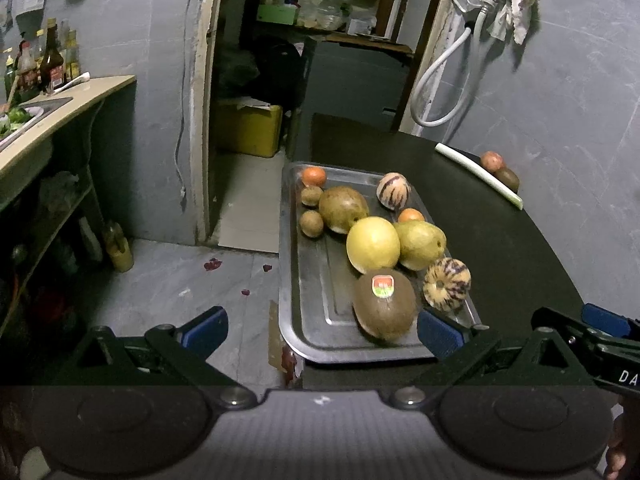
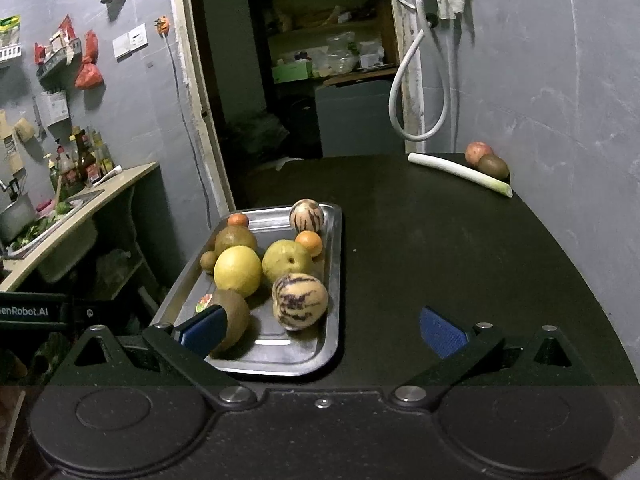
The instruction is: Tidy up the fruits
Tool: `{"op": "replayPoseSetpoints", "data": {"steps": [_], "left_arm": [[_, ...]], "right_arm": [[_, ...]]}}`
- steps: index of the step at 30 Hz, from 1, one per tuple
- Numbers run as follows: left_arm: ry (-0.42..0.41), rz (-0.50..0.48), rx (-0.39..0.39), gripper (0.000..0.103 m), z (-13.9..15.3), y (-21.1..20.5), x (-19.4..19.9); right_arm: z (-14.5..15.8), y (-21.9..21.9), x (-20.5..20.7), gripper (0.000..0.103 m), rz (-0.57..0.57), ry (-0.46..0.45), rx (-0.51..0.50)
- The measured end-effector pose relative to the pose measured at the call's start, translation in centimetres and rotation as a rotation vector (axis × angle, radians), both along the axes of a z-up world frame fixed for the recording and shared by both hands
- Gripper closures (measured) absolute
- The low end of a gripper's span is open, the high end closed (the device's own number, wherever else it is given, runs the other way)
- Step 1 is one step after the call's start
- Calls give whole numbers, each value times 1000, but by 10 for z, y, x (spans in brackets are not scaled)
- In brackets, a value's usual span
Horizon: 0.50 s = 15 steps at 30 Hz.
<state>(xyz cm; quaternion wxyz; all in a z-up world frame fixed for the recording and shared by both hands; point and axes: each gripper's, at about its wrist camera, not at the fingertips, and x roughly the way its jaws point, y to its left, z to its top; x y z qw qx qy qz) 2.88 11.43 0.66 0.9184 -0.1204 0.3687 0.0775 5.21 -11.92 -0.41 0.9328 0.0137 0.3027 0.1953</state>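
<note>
Looking at the two leftover fruits, apple [image 2: 478,152] and kiwi [image 2: 493,166], sitting at the bench's [image 2: 440,260] far corner beside the leek [image 2: 460,173], well apart from the tray [image 2: 335,280], we'd grip each across its middle (light, firm-ish, bruisable, likely to roll). Both grippers, left [image 1: 320,330] and right [image 2: 320,330], have jaws wide apart, holding nothing.

Steel tray [image 2: 334,280] on dark table edge, heaped with 10 fruits; apple [image 2: 478,152] and kiwi [image 2: 493,166] far corner.
</note>
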Motion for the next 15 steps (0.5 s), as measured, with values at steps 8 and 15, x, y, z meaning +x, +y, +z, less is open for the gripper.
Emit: {"op": "replayPoseSetpoints", "data": {"steps": [8,15], "left_arm": [[-10,8,-5,1,-4,-14,-19],[-34,-7,12,1,-5,-26,-34]], "right_arm": [[-2,-12,-17,1,21,-24,-3],[-5,-20,-32,1,40,-46,1]]}}
